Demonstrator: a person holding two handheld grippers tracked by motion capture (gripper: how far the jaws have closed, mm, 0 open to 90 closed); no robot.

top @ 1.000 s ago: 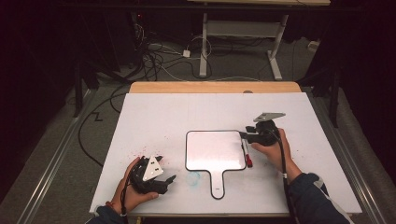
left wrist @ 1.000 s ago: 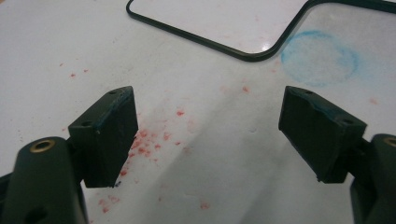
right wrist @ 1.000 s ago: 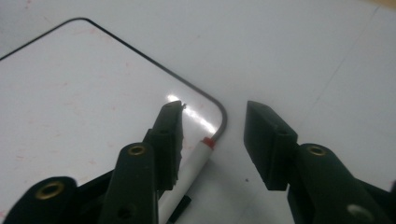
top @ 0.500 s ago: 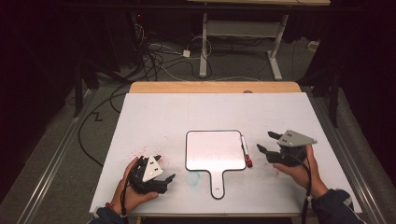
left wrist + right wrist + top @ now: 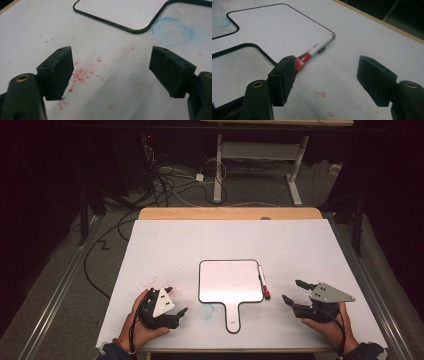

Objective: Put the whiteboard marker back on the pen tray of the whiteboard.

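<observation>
- The right gripper (image 5: 325,75) has its jaws spread wide with nothing between them; they have just been opening.
- The marker (image 5: 314,52) lies just ahead of the right gripper's left jaw, its red cap nearest that jaw and its white barrel running away from it. It is flat on the table (image 5: 352,35), along the edge of the whiteboard (image 5: 277,30) and seemingly touching it.
- In the high view the right gripper (image 5: 296,292) sits a little to the right of the marker (image 5: 263,281), jaws pointing toward it.
- The left gripper (image 5: 112,70) also has its jaws spread and empty, over red specks on the table, with the whiteboard's corner (image 5: 125,15) and a blue smudge further ahead.
- The marker looks light, stiff and smooth, so it may roll or slip.
- A hold across the middle of the barrel, jaws on either side, seems safest; the cap end might pull off.
- The whiteboard's rim beside it leaves little room for the jaw on that side.
</observation>
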